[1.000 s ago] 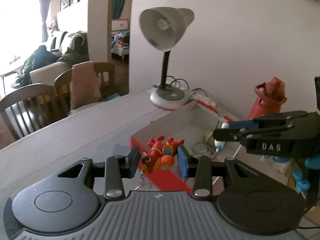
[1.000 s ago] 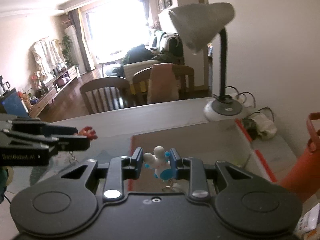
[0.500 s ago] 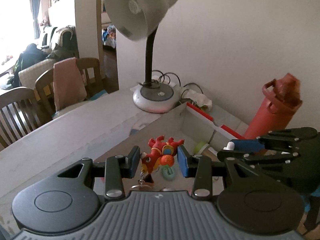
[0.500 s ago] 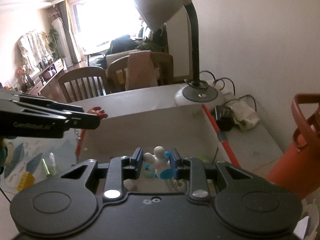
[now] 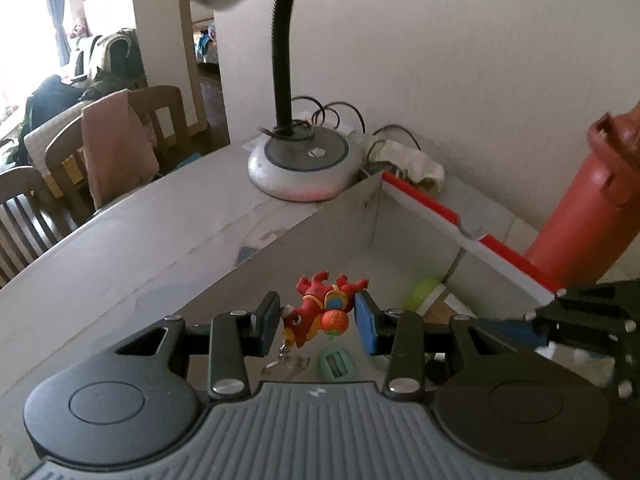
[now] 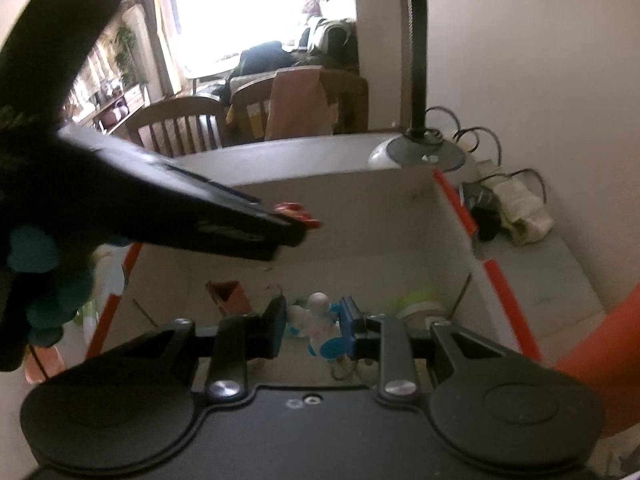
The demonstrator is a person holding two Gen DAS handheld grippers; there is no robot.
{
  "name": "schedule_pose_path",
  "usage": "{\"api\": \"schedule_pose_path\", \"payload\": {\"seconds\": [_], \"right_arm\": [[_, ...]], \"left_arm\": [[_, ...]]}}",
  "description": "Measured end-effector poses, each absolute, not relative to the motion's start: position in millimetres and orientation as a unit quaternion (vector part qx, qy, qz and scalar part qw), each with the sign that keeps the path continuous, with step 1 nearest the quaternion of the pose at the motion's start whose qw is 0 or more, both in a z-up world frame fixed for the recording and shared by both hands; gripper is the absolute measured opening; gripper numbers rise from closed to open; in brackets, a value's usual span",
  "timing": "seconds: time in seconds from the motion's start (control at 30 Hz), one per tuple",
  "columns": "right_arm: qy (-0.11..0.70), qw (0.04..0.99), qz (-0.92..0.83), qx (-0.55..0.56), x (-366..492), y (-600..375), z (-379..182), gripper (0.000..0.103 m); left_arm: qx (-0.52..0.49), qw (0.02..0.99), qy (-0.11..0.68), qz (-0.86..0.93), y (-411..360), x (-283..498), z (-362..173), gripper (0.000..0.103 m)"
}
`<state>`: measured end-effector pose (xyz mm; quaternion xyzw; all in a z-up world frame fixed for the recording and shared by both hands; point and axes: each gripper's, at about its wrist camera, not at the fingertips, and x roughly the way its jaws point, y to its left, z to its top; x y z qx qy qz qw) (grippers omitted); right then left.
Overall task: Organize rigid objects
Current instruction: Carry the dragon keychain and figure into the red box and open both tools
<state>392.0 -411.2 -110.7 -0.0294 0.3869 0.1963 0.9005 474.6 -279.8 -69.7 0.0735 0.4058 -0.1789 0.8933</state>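
Note:
My left gripper (image 5: 316, 320) is shut on a red toy keychain (image 5: 320, 312) and holds it above the open white box with red edges (image 5: 424, 208). Its key ring hangs below. My right gripper (image 6: 312, 322) is shut on a white and blue toy keychain (image 6: 318, 320), low inside the same box (image 6: 360, 216). The left gripper shows in the right wrist view (image 6: 296, 228) as a dark blurred shape over the box's left side. The right gripper's fingers (image 5: 568, 312) show at the right of the left wrist view.
A desk lamp (image 5: 300, 160) stands on the table behind the box. A red bottle (image 5: 588, 208) stands to the box's right. A teal item (image 5: 336, 364) and a green item (image 5: 426, 294) lie in the box. Cables and a cloth (image 6: 516, 204) lie by the wall. Chairs stand beyond the table.
Both grippers have moved forward over the box with their toys. The right gripper has dropped lower into the box, and the left gripper is now close beside it.

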Motion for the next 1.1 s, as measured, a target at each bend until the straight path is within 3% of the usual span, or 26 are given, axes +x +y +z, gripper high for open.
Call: {"api": "schedule_pose_path", "payload": {"seconds": [0.7, 1.1], "right_arm": [[0.446, 0.87, 0.204, -0.046, 392.0, -403.4, -138.8, 0.03], [0.45, 0.872, 0.192, -0.035, 386.4, -408.2, -134.4, 0.049]], "left_arm": [[0.087, 0.837, 0.514, -0.166, -304.2, 520.9, -146.5, 0.04], [0.089, 0.836, 0.518, -0.158, -305.2, 519.1, -147.2, 0.044]]}}
